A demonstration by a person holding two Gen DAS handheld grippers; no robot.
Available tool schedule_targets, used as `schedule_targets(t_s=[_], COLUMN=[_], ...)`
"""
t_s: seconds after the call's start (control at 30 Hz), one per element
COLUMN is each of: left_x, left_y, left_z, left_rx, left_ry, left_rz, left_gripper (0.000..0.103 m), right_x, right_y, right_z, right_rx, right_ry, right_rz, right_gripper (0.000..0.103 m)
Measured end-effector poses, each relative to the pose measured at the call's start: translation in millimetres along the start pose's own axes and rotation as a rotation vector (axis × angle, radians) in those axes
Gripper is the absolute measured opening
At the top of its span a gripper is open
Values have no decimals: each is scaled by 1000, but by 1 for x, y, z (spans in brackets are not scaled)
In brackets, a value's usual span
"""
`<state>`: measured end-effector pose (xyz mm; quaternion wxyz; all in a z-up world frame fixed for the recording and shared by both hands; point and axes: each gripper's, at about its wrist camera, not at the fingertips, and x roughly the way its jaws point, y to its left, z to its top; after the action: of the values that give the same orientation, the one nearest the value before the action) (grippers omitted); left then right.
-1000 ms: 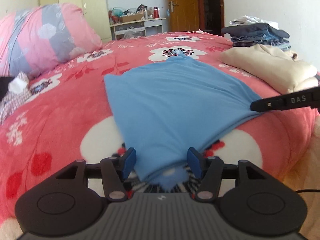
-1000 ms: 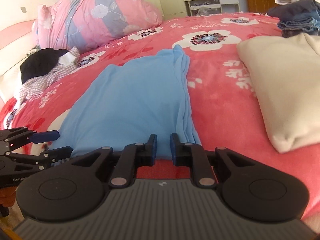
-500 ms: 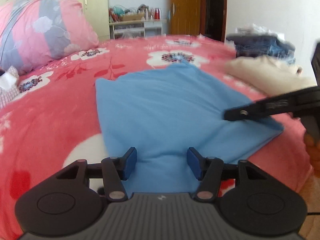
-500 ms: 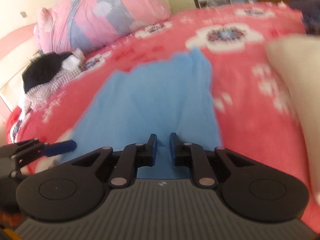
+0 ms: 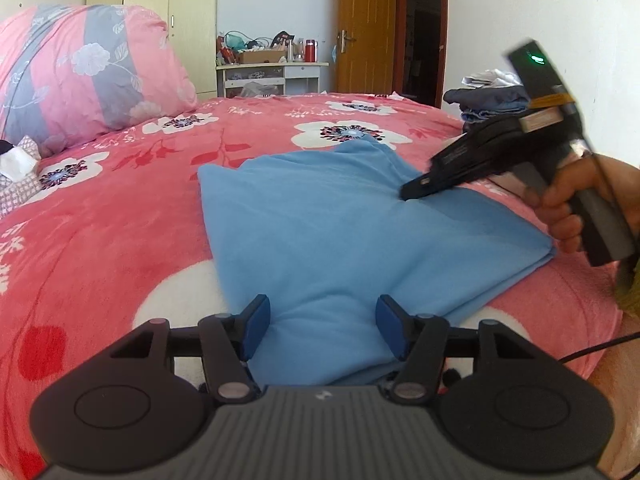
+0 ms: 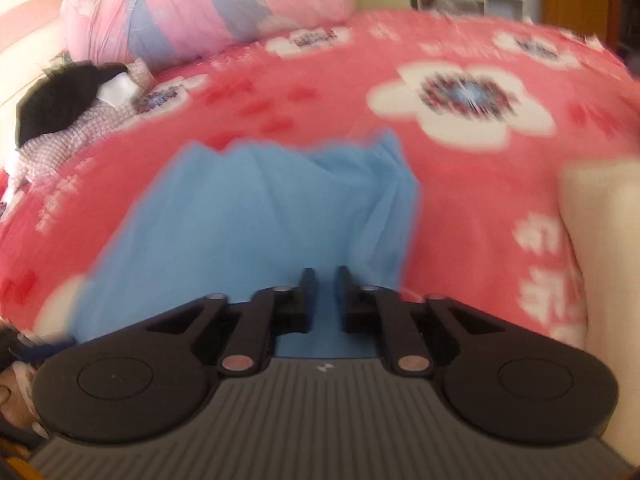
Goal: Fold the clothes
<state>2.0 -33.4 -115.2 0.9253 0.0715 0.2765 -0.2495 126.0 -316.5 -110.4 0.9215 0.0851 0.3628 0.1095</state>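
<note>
Left gripper (image 5: 322, 326) low at the near edge of the bed (image 5: 120, 220), pointing along the blue garment (image 5: 340, 232); jaws wide apart, blue pads (image 5: 256, 326) either side of a raised hump of the cloth, nothing clamped. Right gripper (image 6: 323, 294) angled down over the garment's right half, held by a hand (image 5: 576, 208) wrapped round its grip; a green light shows on top of its body. Its jaws are nearly closed with a narrow gap, blue cloth seen through the gap; from the left wrist view its tip meets a pulled fold of the fabric, so it looks pinched on the garment, though the right wrist view is motion-blurred. Garment lies flat on the red floral blanket, partly folded, right edge doubled. Cream garment (image 6: 600, 260) just right of it; dark folded pile (image 5: 488, 102) beyond. Pink pillow (image 5: 80, 76) at the head. Cluttered white desk (image 5: 272, 76) by the wooden door (image 5: 368, 28); no writing legible.
</note>
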Motion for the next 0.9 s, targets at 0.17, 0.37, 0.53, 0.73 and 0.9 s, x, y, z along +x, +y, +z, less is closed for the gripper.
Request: schedule_targets(t_s=[0.17, 0.37, 0.53, 0.73, 0.9], left_x=[-2, -4, -5, -6, -8], left_y=[1, 1, 4, 5, 6], left_z=[-3, -7, -9, -13, -16], left_rx=[-7, -16, -19, -20, -23], left_ry=[-14, -30, -42, -56, -65], left_rz=[-5, -10, -23, -31, -36], left_gripper=[61, 61, 61, 61, 61], right_x=[-5, 33, 57, 49, 82], right_y=[4, 10, -21, 20, -23], right_z=[31, 65, 71, 89, 95], right_rx=[10, -20, 58, -100, -31], right_ry=[-49, -24, 6, -2, 47], right_rz=[11, 11, -74, -49, -252], right_gripper=[9, 8, 2, 6, 9])
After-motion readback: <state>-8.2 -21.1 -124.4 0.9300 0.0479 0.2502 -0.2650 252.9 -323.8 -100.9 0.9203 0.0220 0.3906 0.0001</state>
